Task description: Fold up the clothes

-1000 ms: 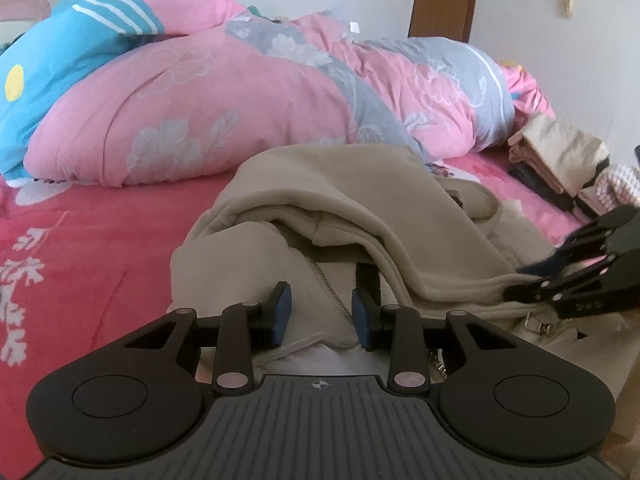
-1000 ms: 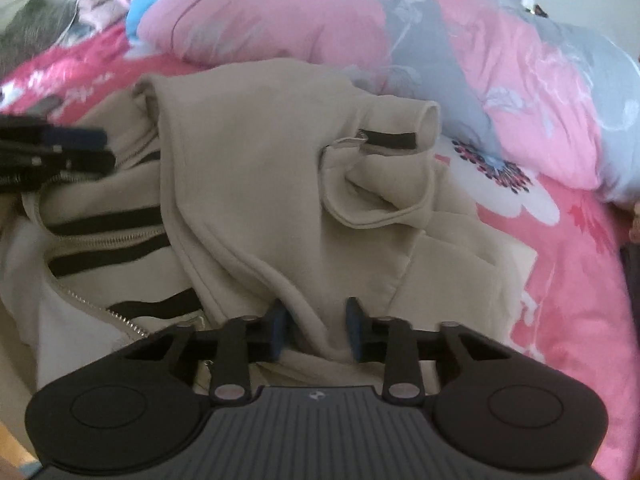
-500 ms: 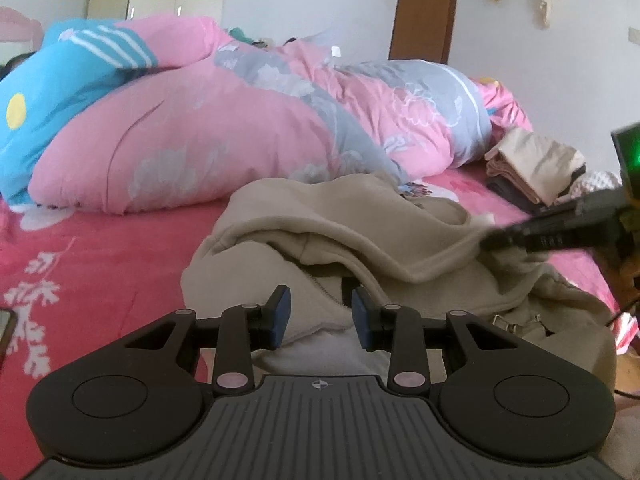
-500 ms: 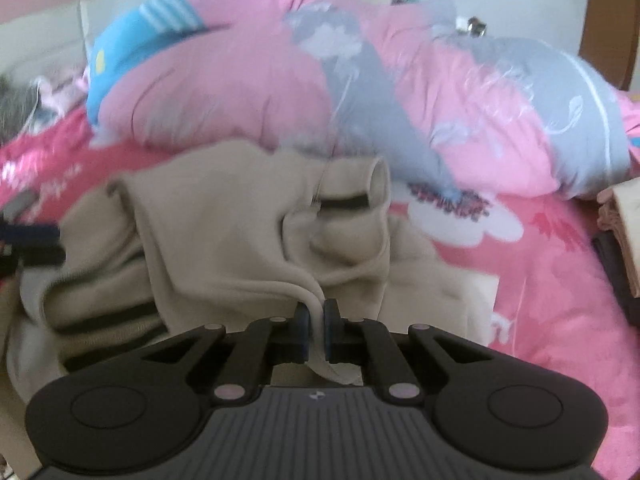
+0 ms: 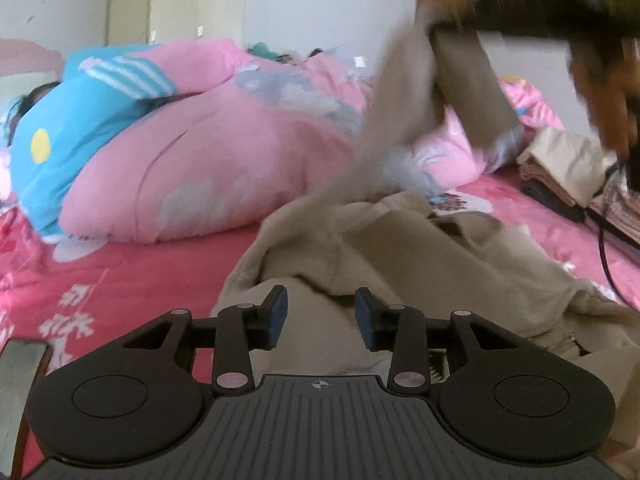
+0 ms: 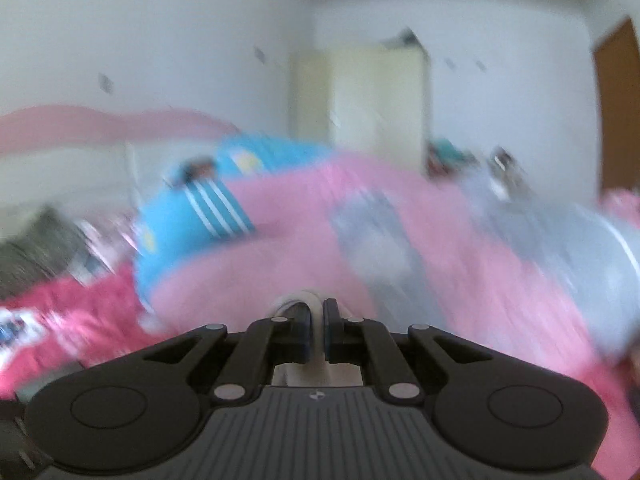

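We pinch a fold of the beige hoodie [image 5: 420,248] in our right gripper [image 6: 316,330], held high so it hangs open for folding. The rest lies on the bed [image 5: 120,276] near its front edge, where our left gripper [image 5: 320,318] hovers, jaws opening, gripping nothing.

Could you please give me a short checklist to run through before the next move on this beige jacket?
1. Right gripper clamped on the beige jacket: ok, cloth sits between its closed jaws.
2. Pinched part lifted clear of the bed: ok, in the left wrist view it hangs from the raised gripper.
3. Left gripper gripping the jacket: not ok, its jaws are opening above the cloth, pads not pressing it.
4. Rest of the jacket lying flat: not ok, it is bunched.
5. Folded pile clear of the jacket: ok, it lies apart.
6. Zipper state: cannot tell.
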The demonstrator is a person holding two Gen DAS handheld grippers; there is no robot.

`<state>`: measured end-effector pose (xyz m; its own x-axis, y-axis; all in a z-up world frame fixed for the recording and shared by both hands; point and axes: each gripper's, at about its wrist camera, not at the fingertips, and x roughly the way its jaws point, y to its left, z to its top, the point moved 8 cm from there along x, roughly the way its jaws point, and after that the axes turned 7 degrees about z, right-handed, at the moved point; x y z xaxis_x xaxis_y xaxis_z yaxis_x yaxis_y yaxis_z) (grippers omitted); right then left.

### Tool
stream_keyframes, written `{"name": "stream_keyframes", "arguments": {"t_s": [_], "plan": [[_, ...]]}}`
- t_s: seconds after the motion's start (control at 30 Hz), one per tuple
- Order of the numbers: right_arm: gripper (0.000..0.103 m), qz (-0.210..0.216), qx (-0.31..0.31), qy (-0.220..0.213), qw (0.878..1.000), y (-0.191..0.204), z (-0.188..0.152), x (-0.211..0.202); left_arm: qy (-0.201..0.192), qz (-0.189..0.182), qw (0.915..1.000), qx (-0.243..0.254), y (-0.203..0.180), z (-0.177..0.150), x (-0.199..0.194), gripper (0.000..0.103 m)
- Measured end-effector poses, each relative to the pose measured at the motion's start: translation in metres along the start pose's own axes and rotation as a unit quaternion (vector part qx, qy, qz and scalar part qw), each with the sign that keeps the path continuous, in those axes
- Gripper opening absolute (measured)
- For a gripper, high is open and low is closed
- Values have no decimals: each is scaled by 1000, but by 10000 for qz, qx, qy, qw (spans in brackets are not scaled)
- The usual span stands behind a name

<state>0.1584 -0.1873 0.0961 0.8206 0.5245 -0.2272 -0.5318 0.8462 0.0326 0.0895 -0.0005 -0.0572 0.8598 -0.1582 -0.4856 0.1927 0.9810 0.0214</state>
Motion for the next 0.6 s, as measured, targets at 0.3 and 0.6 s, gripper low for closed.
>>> {"name": "stream_keyframes", "arguments": {"t_s": [0.3,0.6], "plan": [[7,2316,-261,-49,9724,146,77,103,407,213,9982,-379,39,-26,-11,37],[45,1587,-653,1129,9787,133,17,130,417,24,9977,-525,47,-27,-11,39]]}}
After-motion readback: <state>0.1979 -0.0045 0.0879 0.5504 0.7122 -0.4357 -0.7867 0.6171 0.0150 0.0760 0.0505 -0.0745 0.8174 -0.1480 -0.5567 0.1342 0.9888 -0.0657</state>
